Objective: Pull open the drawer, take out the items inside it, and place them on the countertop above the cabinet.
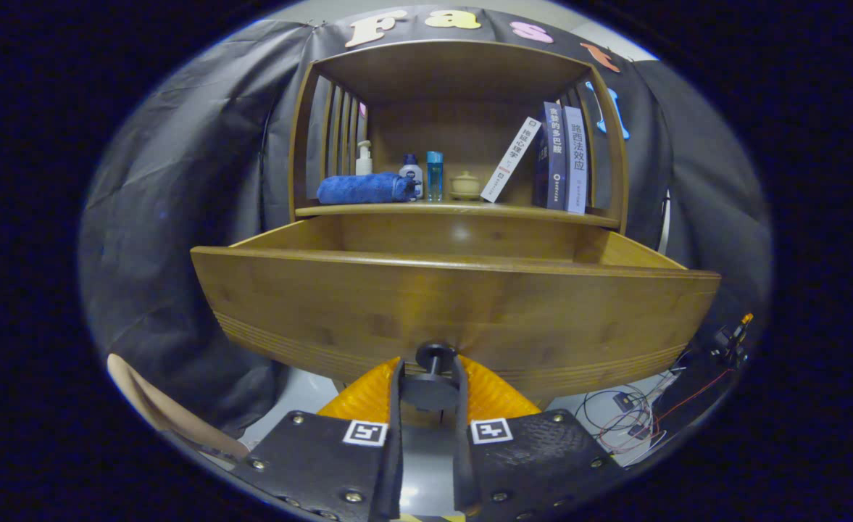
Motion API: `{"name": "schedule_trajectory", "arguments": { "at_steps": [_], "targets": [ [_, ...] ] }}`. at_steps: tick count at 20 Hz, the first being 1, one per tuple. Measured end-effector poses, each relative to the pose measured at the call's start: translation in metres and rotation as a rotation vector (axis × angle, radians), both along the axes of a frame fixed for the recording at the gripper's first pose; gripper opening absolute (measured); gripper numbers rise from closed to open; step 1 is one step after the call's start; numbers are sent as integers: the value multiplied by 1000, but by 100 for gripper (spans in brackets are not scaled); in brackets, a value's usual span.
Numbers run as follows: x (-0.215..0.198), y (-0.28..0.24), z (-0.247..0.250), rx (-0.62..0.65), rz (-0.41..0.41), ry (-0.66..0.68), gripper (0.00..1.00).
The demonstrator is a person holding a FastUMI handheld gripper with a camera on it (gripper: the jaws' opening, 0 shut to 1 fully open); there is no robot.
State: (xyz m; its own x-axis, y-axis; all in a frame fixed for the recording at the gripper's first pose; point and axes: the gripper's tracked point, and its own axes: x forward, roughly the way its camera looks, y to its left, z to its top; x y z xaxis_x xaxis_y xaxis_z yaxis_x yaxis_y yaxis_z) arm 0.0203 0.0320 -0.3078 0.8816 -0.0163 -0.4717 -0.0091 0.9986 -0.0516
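The wooden drawer (455, 304) stands pulled out from the cabinet, its wide front panel close before me. A dark round knob (435, 357) sticks out low on that panel. My gripper (430, 373) is shut on the knob, one finger pressing on each side of its stem. The drawer's inside is hidden behind the tall front panel. Above the drawer runs the countertop (462, 210), which carries a rolled blue towel (363, 188), a pump bottle (363, 158), two small bottles (433, 176), a small lidded pot (464, 185) and several books (560, 156).
The cabinet's slatted side walls and top frame (455, 58) enclose the countertop. Loose cables (625, 417) and a small device lie on the floor to the right below the drawer. A pale curved chair edge (151, 406) shows low on the left.
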Motion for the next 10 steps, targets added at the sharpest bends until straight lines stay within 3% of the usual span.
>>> {"name": "schedule_trajectory", "arguments": {
  "at_steps": [4,8,10],
  "targets": [
    [0,1,0,-43,12,12,28],
    [-12,2,15,-66,40,-11,44],
    [-22,2,41,-119,70,-77,44]
  ]
}}
